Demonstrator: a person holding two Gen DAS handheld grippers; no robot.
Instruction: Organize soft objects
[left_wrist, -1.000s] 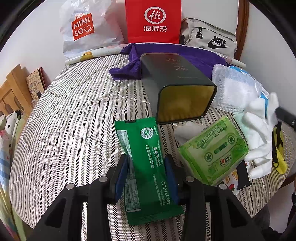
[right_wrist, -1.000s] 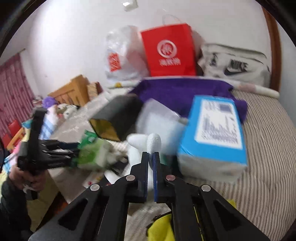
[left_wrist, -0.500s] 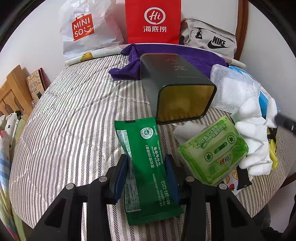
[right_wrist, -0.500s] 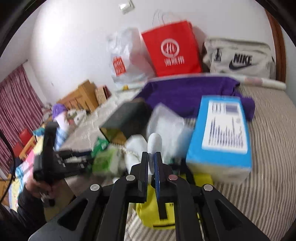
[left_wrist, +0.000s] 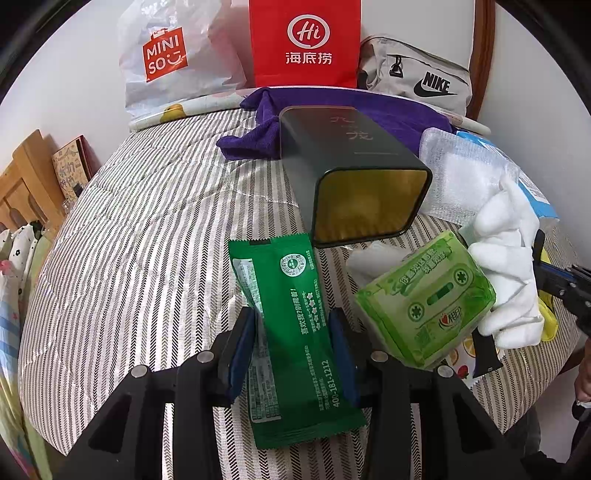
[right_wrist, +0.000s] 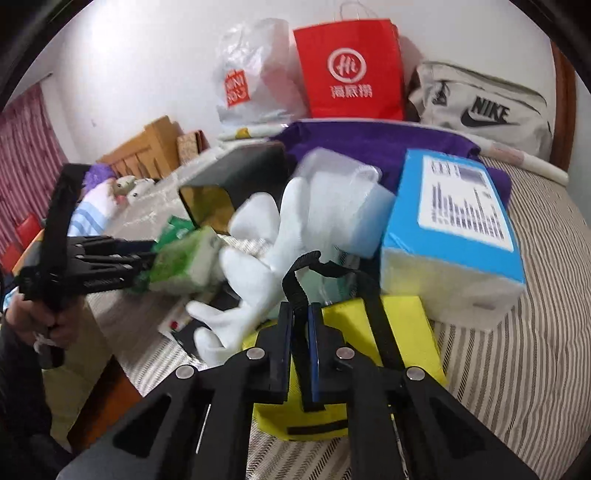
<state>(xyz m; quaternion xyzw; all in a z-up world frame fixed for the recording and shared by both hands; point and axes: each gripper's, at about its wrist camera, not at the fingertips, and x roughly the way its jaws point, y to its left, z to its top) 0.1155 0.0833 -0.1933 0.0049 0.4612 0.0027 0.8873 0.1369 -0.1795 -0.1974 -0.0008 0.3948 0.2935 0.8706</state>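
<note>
My left gripper (left_wrist: 291, 325) is shut on a green wet-wipe packet (left_wrist: 291, 332) and holds it over the striped bed (left_wrist: 147, 229). A dark tin box (left_wrist: 347, 177) lies on its side just ahead, its open gold mouth facing me. A green tissue pack (left_wrist: 424, 299) lies to the right of the packet. My right gripper (right_wrist: 301, 314) is almost shut on the black strap (right_wrist: 295, 284) of a yellow bag (right_wrist: 354, 354). A white glove (right_wrist: 255, 258) lies just ahead of it, free of the jaws; it also shows in the left wrist view (left_wrist: 509, 266).
A blue tissue box (right_wrist: 454, 229), a clear bubble-wrap pouch (right_wrist: 343, 199) and a purple cloth (left_wrist: 369, 110) lie behind. A red paper bag (left_wrist: 304, 40), a Miniso plastic bag (left_wrist: 166, 62) and a Nike bag (left_wrist: 417, 81) stand along the wall. The bed edge is near at the right.
The white glove has left the right gripper's jaws and lies on the pile. The right gripper pulled back and now holds the yellow bag's black strap. The left gripper has not moved.
</note>
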